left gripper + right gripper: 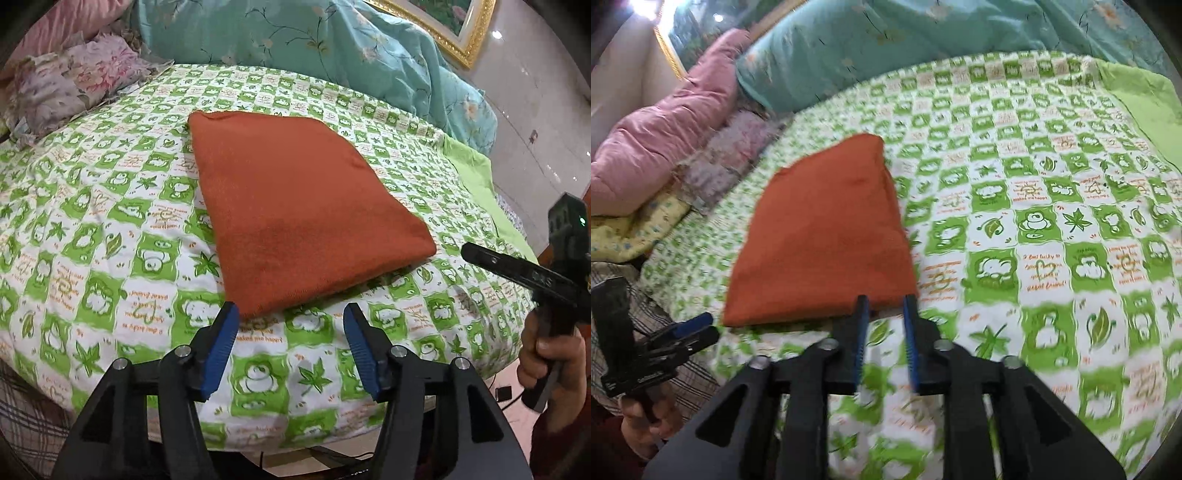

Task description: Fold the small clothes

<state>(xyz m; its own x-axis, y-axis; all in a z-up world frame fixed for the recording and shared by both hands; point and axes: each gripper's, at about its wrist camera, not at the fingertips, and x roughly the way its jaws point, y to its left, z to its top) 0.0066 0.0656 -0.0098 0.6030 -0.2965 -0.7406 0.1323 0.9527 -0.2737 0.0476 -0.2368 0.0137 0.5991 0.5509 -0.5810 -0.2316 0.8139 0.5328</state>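
Note:
A rust-orange folded cloth (295,206) lies flat on the green-and-white patterned bed sheet (110,206); it also shows in the right wrist view (827,236). My left gripper (291,314) is open and empty, its blue pads just short of the cloth's near corner. My right gripper (886,301) is open with a narrow gap, empty, its tips at the cloth's near right corner. The right gripper also shows at the right edge of the left wrist view (524,269); the left one shows at the left edge of the right wrist view (683,332).
A teal floral quilt (332,44) lies along the far side of the bed. Floral and pink pillows (66,81) sit at the far left. A plain green sheet edge (476,170) shows at the right. A gold picture frame (461,33) stands beyond the quilt.

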